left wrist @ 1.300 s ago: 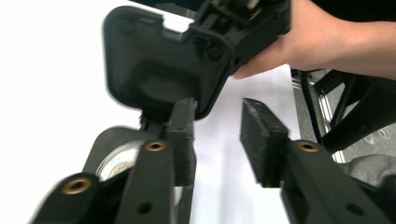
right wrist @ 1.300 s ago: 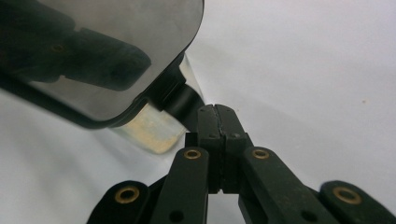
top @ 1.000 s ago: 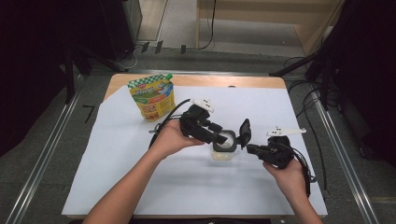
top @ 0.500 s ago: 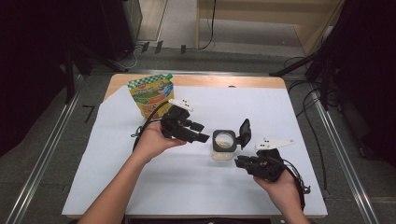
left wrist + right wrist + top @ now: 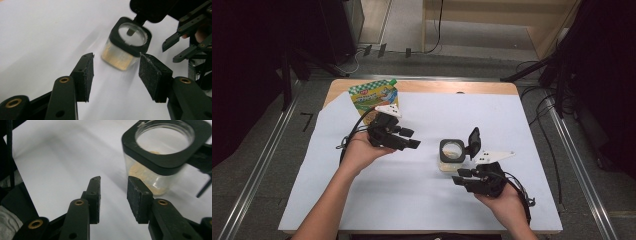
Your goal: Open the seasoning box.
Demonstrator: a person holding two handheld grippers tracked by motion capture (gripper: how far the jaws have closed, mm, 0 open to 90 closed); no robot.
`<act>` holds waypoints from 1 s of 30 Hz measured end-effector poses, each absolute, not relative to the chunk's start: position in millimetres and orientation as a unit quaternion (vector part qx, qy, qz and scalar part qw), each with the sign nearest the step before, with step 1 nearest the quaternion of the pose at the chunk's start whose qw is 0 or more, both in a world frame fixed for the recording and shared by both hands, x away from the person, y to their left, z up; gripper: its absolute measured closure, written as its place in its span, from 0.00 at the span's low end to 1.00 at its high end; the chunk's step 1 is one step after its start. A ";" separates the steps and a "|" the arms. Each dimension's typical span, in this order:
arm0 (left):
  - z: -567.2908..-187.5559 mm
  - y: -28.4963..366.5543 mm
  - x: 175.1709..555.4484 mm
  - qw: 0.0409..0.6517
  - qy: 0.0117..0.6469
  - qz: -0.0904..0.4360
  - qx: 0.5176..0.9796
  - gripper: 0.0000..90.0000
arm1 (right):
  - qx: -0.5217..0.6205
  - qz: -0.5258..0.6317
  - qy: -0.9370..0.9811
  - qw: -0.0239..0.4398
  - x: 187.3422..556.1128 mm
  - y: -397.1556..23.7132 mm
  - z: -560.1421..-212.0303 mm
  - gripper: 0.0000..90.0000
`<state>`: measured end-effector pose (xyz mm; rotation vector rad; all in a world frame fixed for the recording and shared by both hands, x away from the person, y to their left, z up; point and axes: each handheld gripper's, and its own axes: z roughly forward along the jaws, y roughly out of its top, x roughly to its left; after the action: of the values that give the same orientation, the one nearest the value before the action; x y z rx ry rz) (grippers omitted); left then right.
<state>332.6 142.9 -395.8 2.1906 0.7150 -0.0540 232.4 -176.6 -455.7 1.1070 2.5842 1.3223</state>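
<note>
Clear square jar point(image 5: 452, 156) upright mid-table on white sheet point(image 5: 522, 125), black flip lid point(image 5: 473, 142) hinged open and standing up on its far-right side, pale crumbs or powder low inside. Not held by anything. Left gripper point(image 5: 411, 139) up-left of jar, well apart, jaws spread with nothing between; left gripper view has jar point(image 5: 127, 48) ahead and beyond the pads point(image 5: 87, 75). Right gripper point(image 5: 460, 176) just below jar, close but not touching; jaws just been opening, now parted by a modest gap, empty, jar point(image 5: 162, 155) off to upper right of its pads point(image 5: 136, 197). Green-yellow refill pouch point(image 5: 373, 97) standing at far-left of sheet, behind left hand point(image 5: 359, 152), partly hidden by it. Likely step: fetch pouch to pour into open jar. To do well: take pouch mid-body rather than at the flimsy top, keep spout up while carrying, and steady jar body with right gripper below the black collar before any pour, lid clear of the stream. Light jar, tips easily if nudged. Pose: left forearm in from bottom-left, angled up-right, gripper about level, pointing right toward jar. Right hand point(image 5: 502, 197) low at bottom-right, gripper pointing left and slightly up the frame, grey plate point(image 5: 493, 155) on top.
</note>
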 end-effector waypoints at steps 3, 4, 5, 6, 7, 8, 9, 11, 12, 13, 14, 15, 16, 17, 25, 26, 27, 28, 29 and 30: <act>-393.7 157.3 333.3 0.416 0.290 -0.022 0.862 0.51 | 0.345 0.423 0.838 0.013 231.2 -170.7 -457.9 0.70; -392.3 161.7 333.0 0.418 0.295 -0.017 0.859 0.51 | 0.341 0.423 0.839 0.013 231.2 -169.0 -458.6 0.70; -390.9 166.4 332.9 0.422 0.297 -0.016 0.856 0.52 | 0.337 0.423 0.841 0.012 231.0 -167.2 -459.0 0.70; -389.3 171.0 332.4 0.425 0.300 -0.012 0.854 0.53 | 0.334 0.425 0.842 0.012 230.8 -165.6 -459.5 0.69; -388.0 175.4 332.1 0.427 0.304 -0.008 0.852 0.53 | 0.332 0.424 0.843 0.010 230.5 -163.9 -460.1 0.69; -386.8 179.5 331.8 0.428 0.308 -0.005 0.850 0.53 | 0.328 0.423 0.845 0.009 230.5 -162.0 -460.7 0.69; -385.8 183.4 331.4 0.430 0.311 -0.004 0.848 0.53 | 0.325 0.420 0.848 0.009 230.4 -160.3 -461.0 0.68; -383.6 190.7 330.4 0.432 0.316 -0.001 0.845 0.53 | 0.323 0.416 0.850 0.004 230.5 -156.5 -461.4 0.67; -382.3 193.9 329.7 0.433 0.317 0.001 0.844 0.53 | 0.320 0.415 0.852 -0.001 231.0 -155.0 -461.2 0.66; -380.9 197.5 329.2 0.430 0.319 0.005 0.844 0.53 | 0.317 0.414 0.853 0.000 231.2 -153.2 -461.1 0.65; -379.8 201.0 328.8 0.429 0.324 0.009 0.843 0.53 | 0.316 0.411 0.855 0.004 230.8 -151.5 -460.7 0.64; -378.9 204.6 328.5 0.428 0.329 0.011 0.842 0.53 | 0.311 0.409 0.858 0.006 231.0 -150.1 -460.5 0.64; -378.1 208.2 328.1 0.429 0.334 0.015 0.840 0.53 | 0.309 0.410 0.858 0.007 231.2 -148.7 -460.8 0.63; -377.2 212.3 327.9 0.428 0.337 0.018 0.839 0.53 | 0.305 0.409 0.860 0.007 231.6 -147.7 -461.0 0.63; -374.4 241.8 332.0 0.420 0.374 0.034 0.826 0.52 | 0.297 0.404 0.865 -0.004 235.8 -140.9 -466.2 0.63; -374.5 245.3 332.7 0.420 0.377 0.035 0.824 0.52 | 0.295 0.402 0.867 -0.006 236.2 -140.1 -466.7 0.63; -374.5 248.5 333.2 0.422 0.382 0.036 0.821 0.52 | 0.295 0.401 0.867 -0.007 236.3 -139.3 -467.1 0.63; -374.6 251.7 333.9 0.424 0.384 0.037 0.819 0.53 | 0.293 0.402 0.867 -0.007 236.6 -138.5 -467.4 0.63; -374.8 254.3 334.6 0.424 0.388 0.039 0.817 0.53 | 0.293 0.401 0.868 -0.007 236.6 -138.0 -467.4 0.63; -375.0 256.0 335.1 0.423 0.391 0.040 0.816 0.53 | 0.294 0.401 0.868 -0.009 236.6 -137.7 -467.3 0.63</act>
<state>335.1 256.0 -375.0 2.0434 0.9780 0.1002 236.6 -137.7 -467.3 0.9273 2.7414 1.2667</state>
